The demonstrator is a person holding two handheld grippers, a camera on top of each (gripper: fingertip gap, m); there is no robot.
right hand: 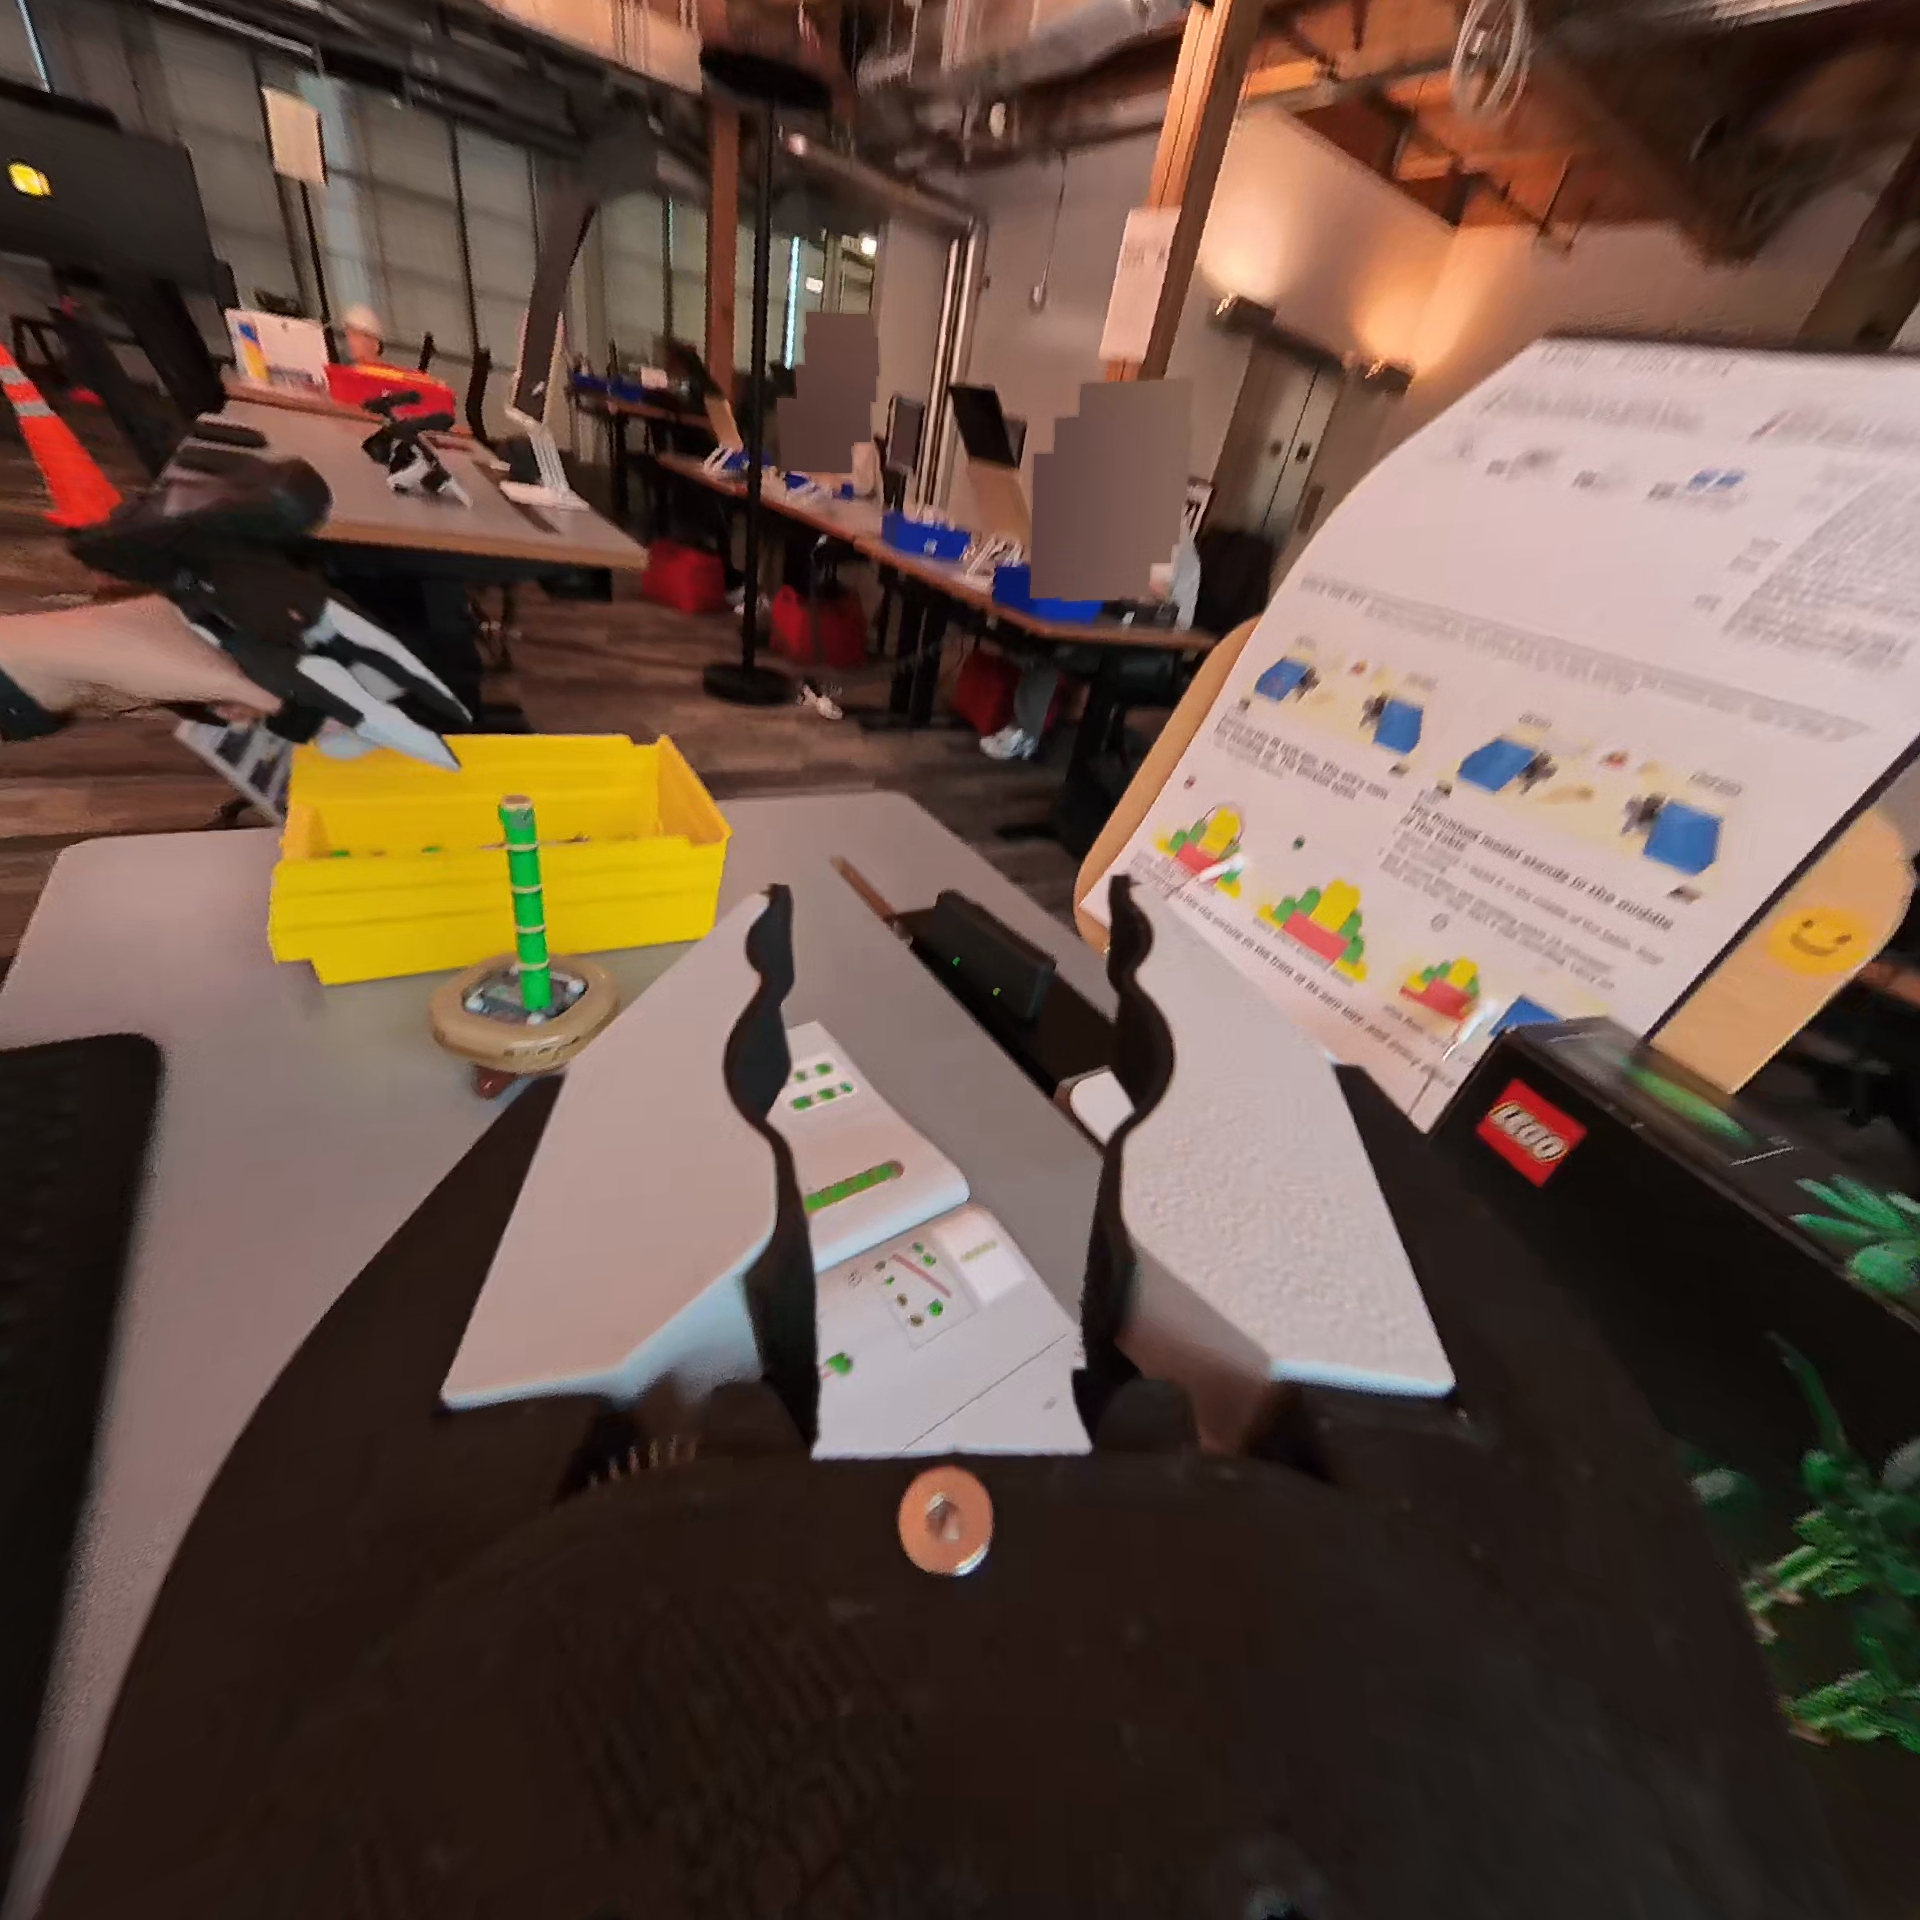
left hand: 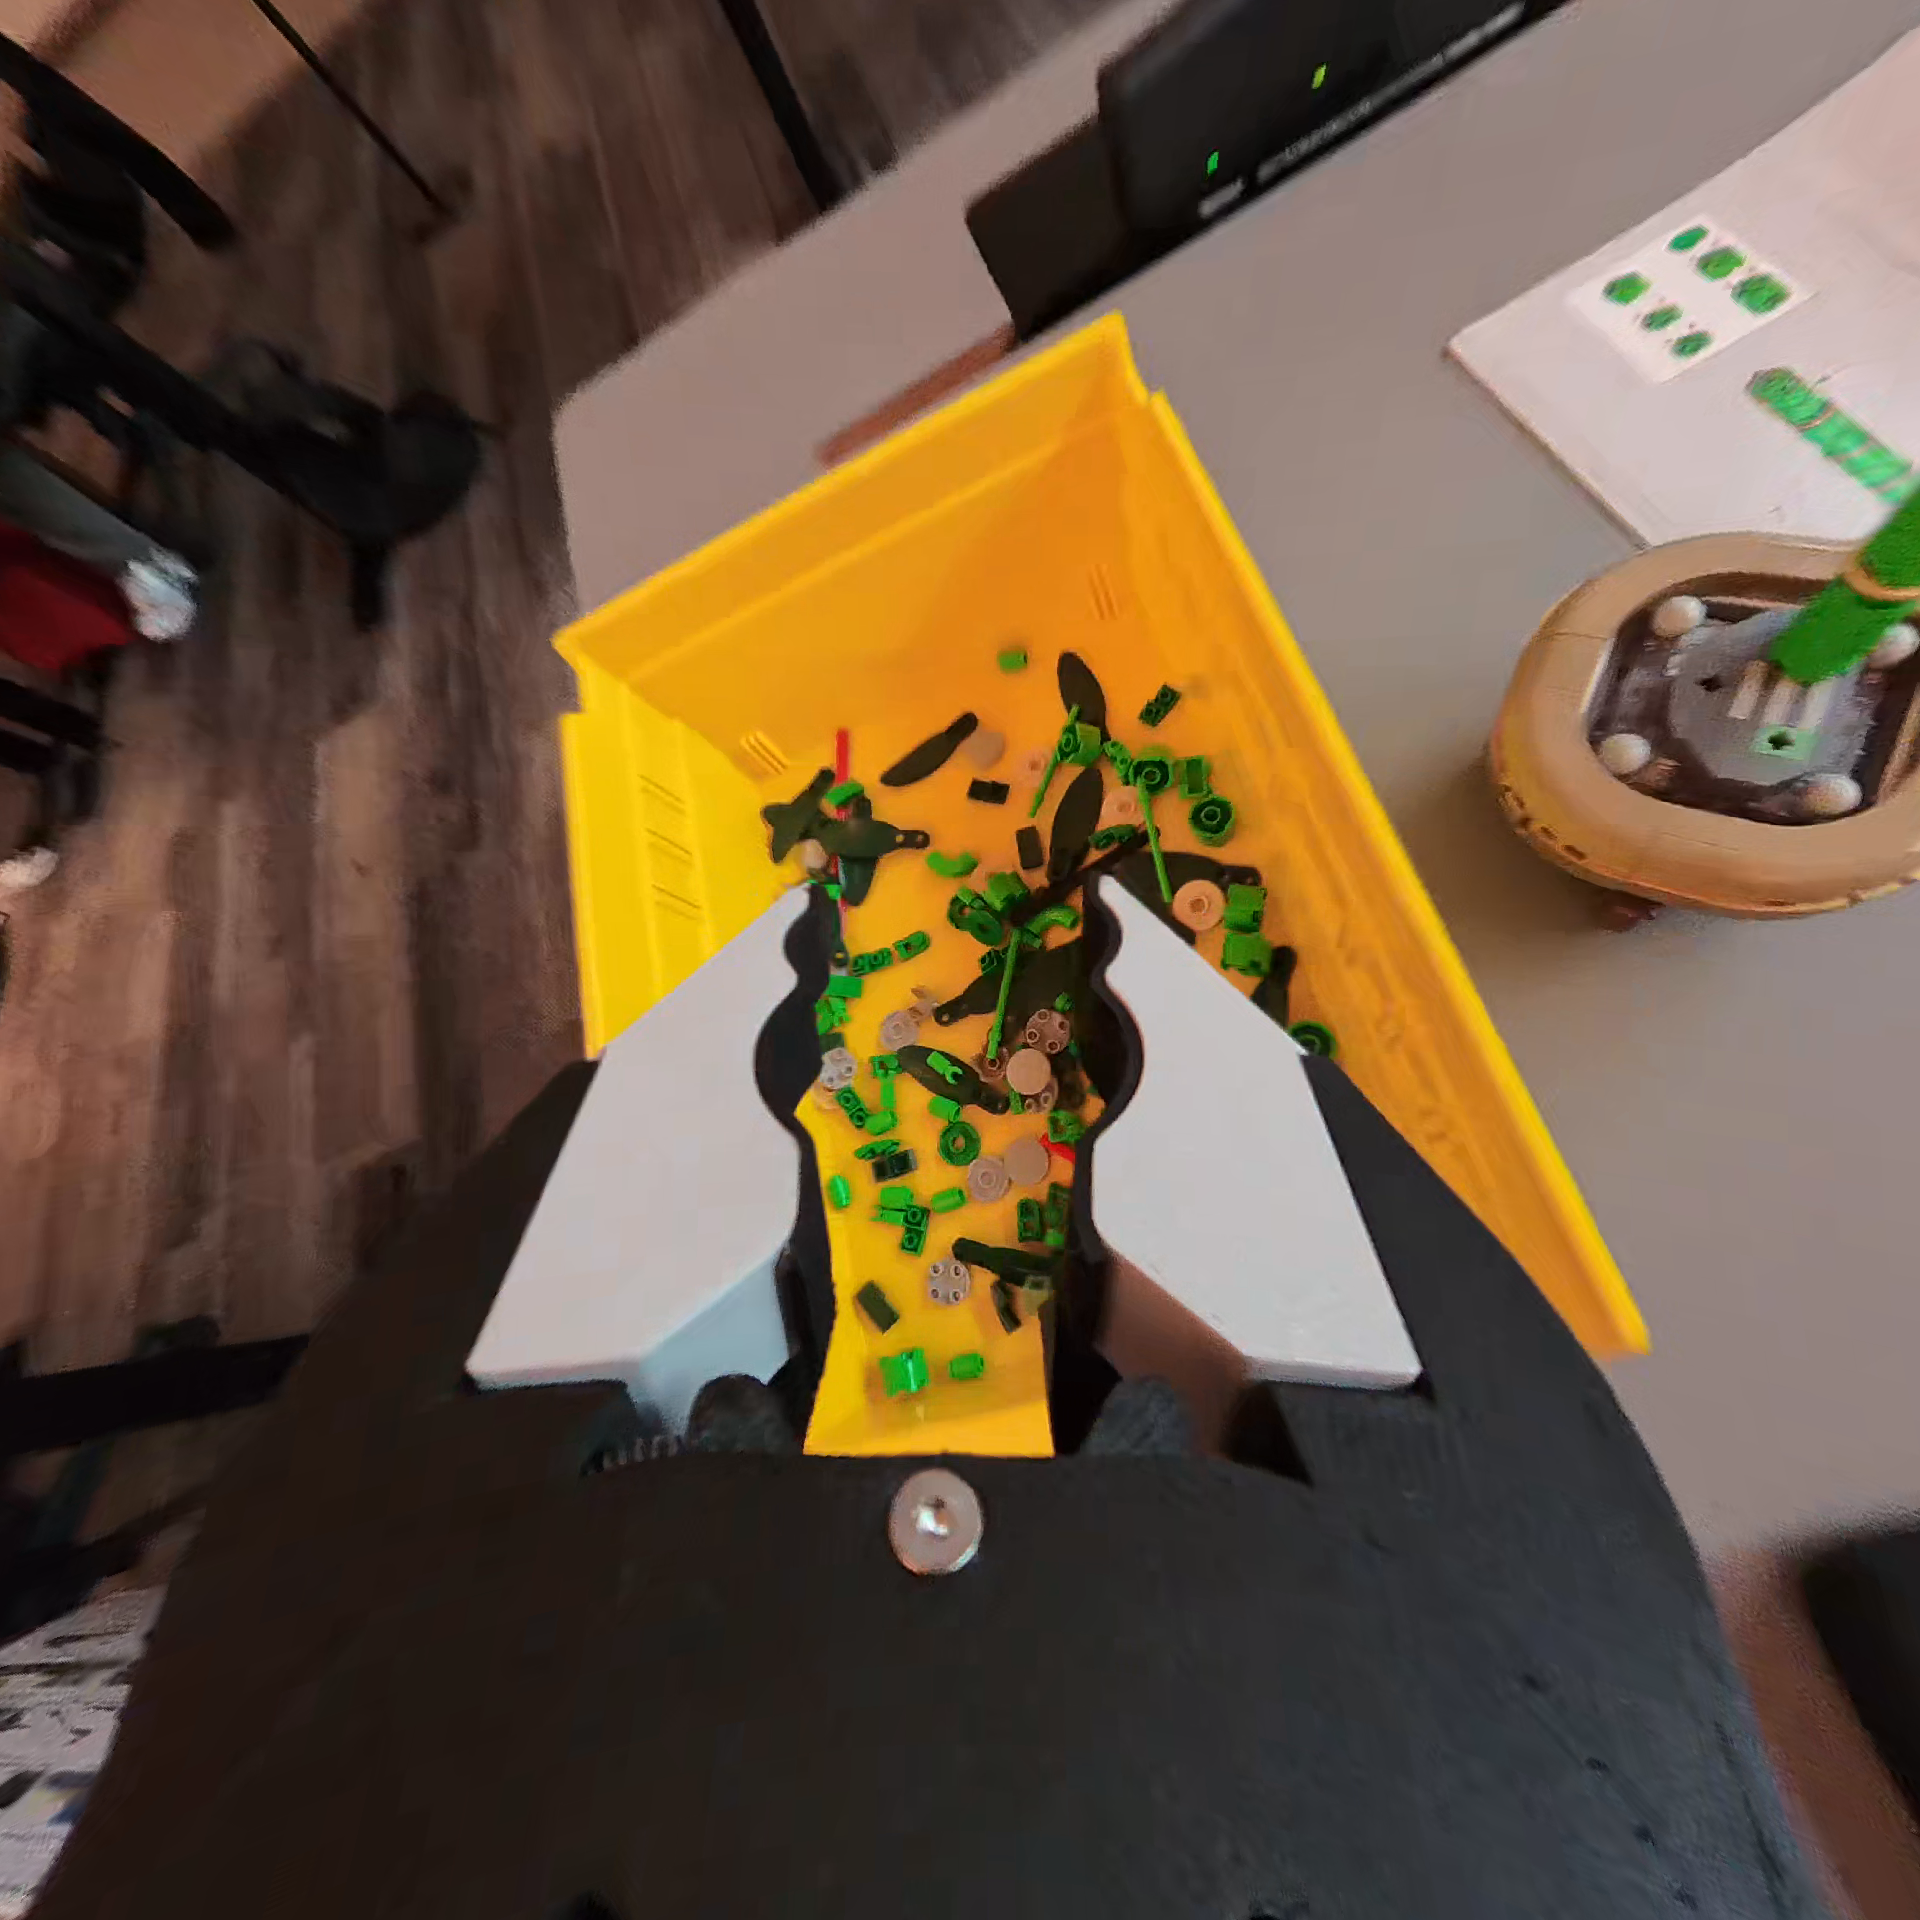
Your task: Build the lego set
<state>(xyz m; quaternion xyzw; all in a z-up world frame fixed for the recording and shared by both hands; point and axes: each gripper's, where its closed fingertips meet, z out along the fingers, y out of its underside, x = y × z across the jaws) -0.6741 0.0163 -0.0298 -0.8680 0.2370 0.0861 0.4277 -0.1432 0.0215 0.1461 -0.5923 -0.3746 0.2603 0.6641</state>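
Note:
A yellow bin (left hand: 1164, 540) on the grey table holds several loose green, dark green and grey lego pieces (left hand: 997, 997). My left gripper (left hand: 951, 894) is open and empty, hovering above the bin's pieces; it also shows in the right wrist view (right hand: 416, 738) over the bin (right hand: 499, 883). The partly built model, a green segmented stalk (right hand: 527, 904) standing upright in a tan round base (right hand: 525, 1023), stands right of the bin (left hand: 1704, 727). My right gripper (right hand: 945, 894) is open and empty above the open instruction booklet (right hand: 904, 1257).
A black lego box (right hand: 1662, 1174) with a plant picture stands at the right. A tilted instruction board (right hand: 1538, 727) leans behind it. A black device with green lights (right hand: 987, 966) lies at the table's far edge. A black mat (right hand: 62, 1247) lies at the left. One gripper's finger ends stand about 55 cm off the other's.

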